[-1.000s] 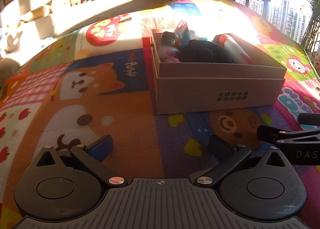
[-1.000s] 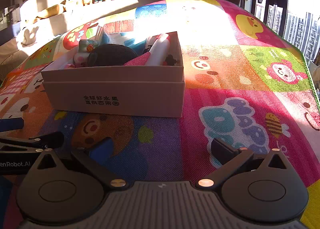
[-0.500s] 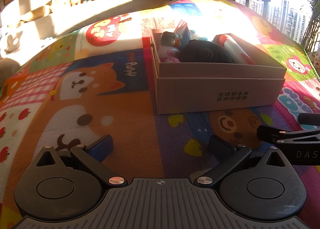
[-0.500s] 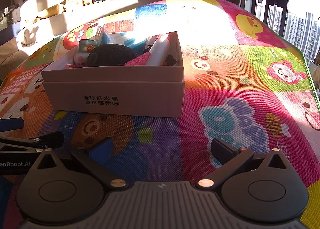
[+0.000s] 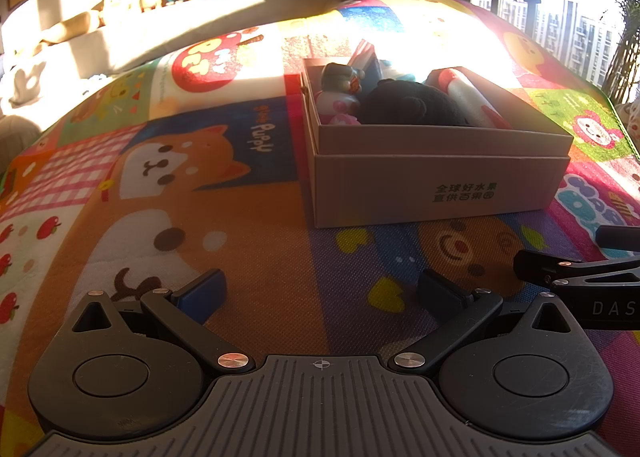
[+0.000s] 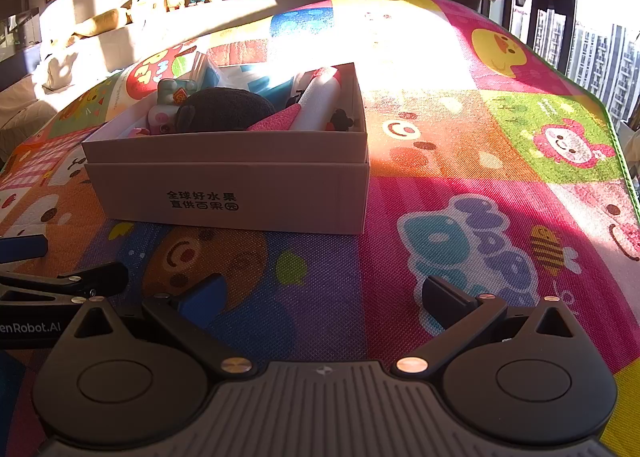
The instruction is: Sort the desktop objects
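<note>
**Box packed, both claws empty and spread**

Left claw (image 5: 322, 291) released, fingers wide apart, nothing between them, low over the mat (image 5: 248, 257) at bottom centre of the left view. Right claw (image 6: 320, 297) likewise released and empty, bottom centre of the right view. Each visible at the edge of the other's frame, side by side, short of the box.

Box (image 5: 436, 181) right of centre in the left view, left of centre in the right view, resting on the mat. Long axis running left to right across both frames, printed long wall facing the claws, open top up.

Inside, in the left view: black plush (image 5: 408, 105) in the middle, figurine (image 5: 340, 87) at the left end, white tube (image 5: 468, 95) at the right, lying along the short way of the box, pointing away from the claws toward upper centre. Pink cloth (image 6: 280, 119) just beside the tube in the right view.

Handling, as a guess:
- Plush: probably soft and light, forgiving; pinch on the bulging top.
- Figurine: likely hard, smooth, maybe slippery; grip across the body, not the head.
- Tube: stiff, round, apt to roll; clamp across the middle, square to its length.
- Box: cardboard, walls likely to flex; best taken at a short wall near a corner.

No loose items seen on the mat, so sorting looks close to finished.
</note>
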### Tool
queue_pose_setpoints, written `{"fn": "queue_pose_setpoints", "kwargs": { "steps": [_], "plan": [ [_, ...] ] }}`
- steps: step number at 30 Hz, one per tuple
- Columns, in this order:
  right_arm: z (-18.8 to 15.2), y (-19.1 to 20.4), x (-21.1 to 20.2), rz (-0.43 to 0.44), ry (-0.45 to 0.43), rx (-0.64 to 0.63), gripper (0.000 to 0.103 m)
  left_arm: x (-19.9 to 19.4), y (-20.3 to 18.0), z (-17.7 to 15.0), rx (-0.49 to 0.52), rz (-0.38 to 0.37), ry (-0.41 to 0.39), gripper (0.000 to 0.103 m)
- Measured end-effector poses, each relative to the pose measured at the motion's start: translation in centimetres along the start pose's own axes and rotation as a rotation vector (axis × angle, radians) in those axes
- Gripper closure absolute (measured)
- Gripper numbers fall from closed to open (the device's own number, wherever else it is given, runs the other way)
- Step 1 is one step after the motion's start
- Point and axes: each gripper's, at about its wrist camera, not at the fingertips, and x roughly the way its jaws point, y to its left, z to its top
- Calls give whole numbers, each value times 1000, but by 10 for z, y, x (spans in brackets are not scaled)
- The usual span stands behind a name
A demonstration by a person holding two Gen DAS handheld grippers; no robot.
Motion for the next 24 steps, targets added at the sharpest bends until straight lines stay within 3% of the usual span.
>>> {"fn": "queue_pose_setpoints", "kwargs": {
  "steps": [24],
  "plan": [
    [0,0,0,0,0,0,0,0,-2,-1,5,2,0,0]
  ]
}}
